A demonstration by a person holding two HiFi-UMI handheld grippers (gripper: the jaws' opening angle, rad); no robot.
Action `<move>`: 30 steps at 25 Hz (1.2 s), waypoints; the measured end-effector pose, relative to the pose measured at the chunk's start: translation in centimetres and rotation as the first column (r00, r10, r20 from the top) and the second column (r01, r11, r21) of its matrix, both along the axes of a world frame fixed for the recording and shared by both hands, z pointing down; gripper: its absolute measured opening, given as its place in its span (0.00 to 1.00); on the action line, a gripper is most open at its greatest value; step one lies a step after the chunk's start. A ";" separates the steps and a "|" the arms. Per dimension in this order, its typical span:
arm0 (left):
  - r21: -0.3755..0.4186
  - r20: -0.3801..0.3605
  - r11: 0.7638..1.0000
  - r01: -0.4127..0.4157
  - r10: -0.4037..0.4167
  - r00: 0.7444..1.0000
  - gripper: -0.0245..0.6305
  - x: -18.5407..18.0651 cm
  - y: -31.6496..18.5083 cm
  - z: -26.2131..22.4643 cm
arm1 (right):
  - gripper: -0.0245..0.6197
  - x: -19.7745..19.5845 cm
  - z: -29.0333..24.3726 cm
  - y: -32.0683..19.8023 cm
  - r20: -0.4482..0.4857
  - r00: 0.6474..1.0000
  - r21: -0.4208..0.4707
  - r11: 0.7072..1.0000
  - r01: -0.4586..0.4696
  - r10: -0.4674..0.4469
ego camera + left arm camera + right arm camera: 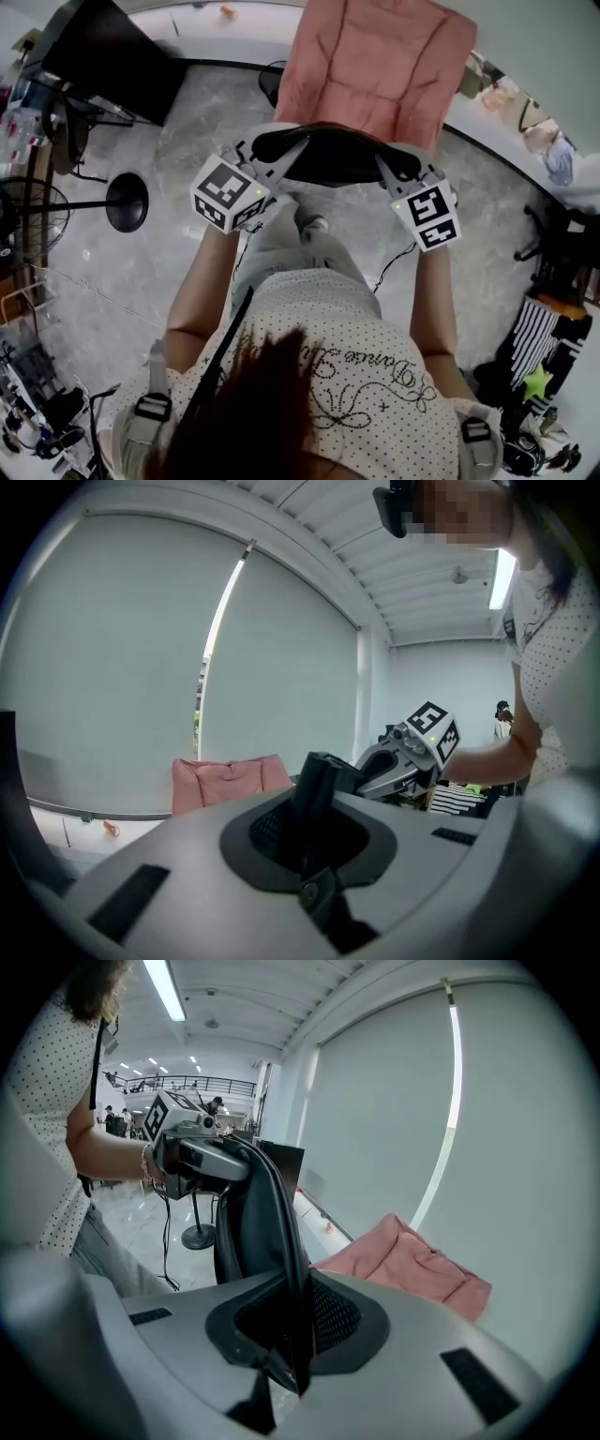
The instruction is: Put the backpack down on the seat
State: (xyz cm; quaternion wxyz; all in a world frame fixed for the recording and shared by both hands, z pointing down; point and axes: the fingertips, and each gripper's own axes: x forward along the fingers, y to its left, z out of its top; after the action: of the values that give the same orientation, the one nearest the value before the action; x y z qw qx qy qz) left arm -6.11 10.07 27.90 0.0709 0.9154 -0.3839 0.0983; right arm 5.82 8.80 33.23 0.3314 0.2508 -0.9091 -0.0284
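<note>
A black backpack (333, 155) hangs between my two grippers, held up in front of a pink padded seat (375, 61). My left gripper (267, 155) is shut on the backpack's left end, where a black strap (314, 780) stands between its jaws. My right gripper (394, 171) is shut on the right end, where the backpack's black edge (272, 1232) runs up from its jaws. The pink seat (230, 778) lies beyond the backpack, lower than it (412, 1262). Each gripper view shows the other gripper: the right one (412, 752) and the left one (192, 1152).
A black round stand base (127, 202) sits on the marble floor at left, with a black panel (112, 56) behind it. A cable (389, 267) trails on the floor by the person's legs. Striped and dark clutter (548, 337) fills the right side.
</note>
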 end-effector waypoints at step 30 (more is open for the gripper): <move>-0.072 -0.023 0.981 -0.180 0.178 0.984 0.07 -3.5 -22.4 2.3 | 0.12 -3.7 2.4 -18.9 0.001 0.977 -0.108 0.972 -0.211 0.212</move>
State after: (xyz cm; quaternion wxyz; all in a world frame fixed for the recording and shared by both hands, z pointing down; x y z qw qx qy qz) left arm -9.64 -12.31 30.19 0.0984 0.9437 -0.2956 0.1109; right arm 2.08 -10.08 35.63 0.3399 0.3281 -0.8795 0.0575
